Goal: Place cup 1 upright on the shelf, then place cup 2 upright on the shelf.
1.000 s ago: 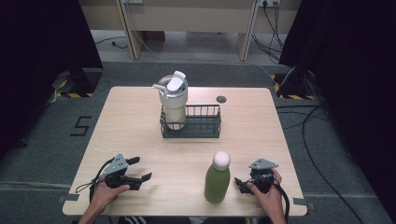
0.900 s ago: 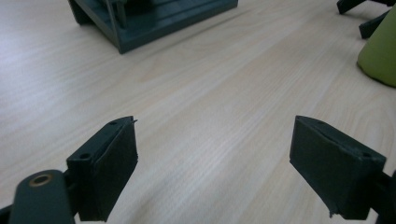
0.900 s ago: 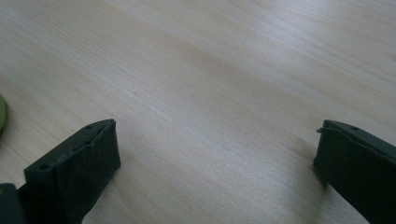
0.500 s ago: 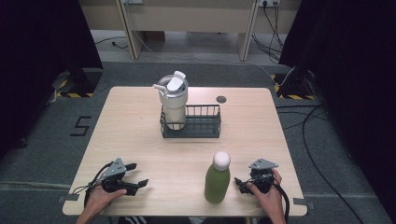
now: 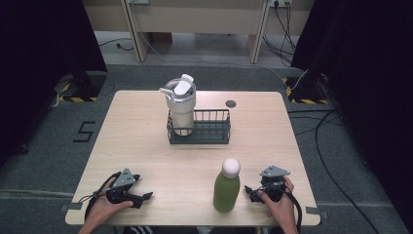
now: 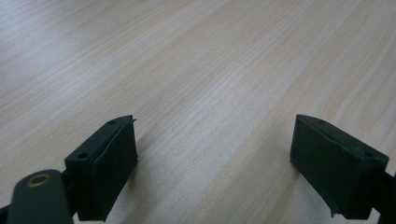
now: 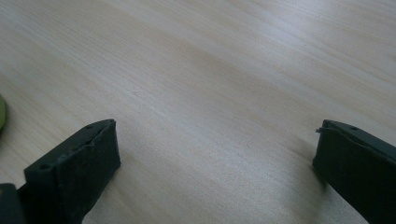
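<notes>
tipping is the main risk: in the high view the bottle (image 5: 227,185) stands tall and narrow near the table's (image 5: 146,141) front edge, just left of the right gripper (image 5: 251,191), so a sideways brush could knock it over. the left gripper (image 5: 141,197) rests well apart, also by the front edge. open wood lies ahead up to the basket (image 5: 199,127) holding the tumbler (image 5: 180,105). left gripper view: jaws spread wide, nothing between them. right gripper view: jaws released too, a green sliver of the bottle (image 7: 2,114) at the left margin.
</notes>
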The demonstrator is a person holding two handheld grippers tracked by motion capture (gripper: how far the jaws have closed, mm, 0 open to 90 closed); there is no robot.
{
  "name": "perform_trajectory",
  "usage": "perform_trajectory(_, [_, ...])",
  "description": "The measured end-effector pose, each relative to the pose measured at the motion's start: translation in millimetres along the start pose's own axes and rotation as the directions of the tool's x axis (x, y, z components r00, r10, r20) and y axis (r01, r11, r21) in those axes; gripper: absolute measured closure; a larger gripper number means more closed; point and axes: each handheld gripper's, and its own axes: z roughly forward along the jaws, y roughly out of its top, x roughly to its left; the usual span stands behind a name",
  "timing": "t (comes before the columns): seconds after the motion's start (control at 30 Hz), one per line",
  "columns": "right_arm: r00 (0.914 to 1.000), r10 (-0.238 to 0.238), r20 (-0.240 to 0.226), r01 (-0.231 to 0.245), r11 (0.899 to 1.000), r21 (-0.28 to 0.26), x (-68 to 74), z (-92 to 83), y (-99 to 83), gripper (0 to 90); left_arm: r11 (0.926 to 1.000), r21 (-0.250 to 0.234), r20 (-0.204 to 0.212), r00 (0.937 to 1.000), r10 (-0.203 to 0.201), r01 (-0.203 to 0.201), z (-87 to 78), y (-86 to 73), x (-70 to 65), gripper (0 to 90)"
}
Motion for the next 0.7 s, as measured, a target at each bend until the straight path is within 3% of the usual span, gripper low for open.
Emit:
perform_trajectory(0.23, [1.0,-0.005,-0.003,0.005,1.0,-0.001,0.7,-0.2,0.0,1.2,1.0,-0.001,-0.001,1.0,0.0,0.0,0.1,0.0,0.0,13.9])
perform_trajectory(0.33, [0.9994,-0.03,-0.019,0.03,0.999,-0.019,2.1,-2.3,-0.9,9.4,1.0,-0.001,-0.001,1.0,-0.001,0.001,0.1,0.0,0.0,13.8])
perform_trajectory(0.4, [0.9996,-0.021,-0.018,0.02,0.999,-0.046,2.4,-4.9,-2.2,19.6,1.0,-0.001,-0.001,1.0,0.0,0.0,0.1,0.0,0.0,13.9])
perform_trajectory(0.47, [0.9999,-0.015,0.005,0.016,0.997,-0.073,1.7,-7.5,-3.6,14.3,1.0,-0.001,-0.001,1.0,0.0,0.0,0.1,0.0,0.0,13.8])
perform_trajectory(0.53, [0.9999,-0.012,0.004,0.013,0.995,-0.099,1.2,-11.6,-4.7,17.5,1.0,-0.001,-0.002,1.0,-0.002,0.002,0.1,0.0,0.0,13.9])
perform_trajectory(0.7, [0.9999,-0.013,-0.005,0.012,0.986,-0.166,4.9,-25.4,-5.4,15.8,1.0,-0.001,-0.007,1.0,-0.005,0.005,0.0,0.1,0.3,13.8])
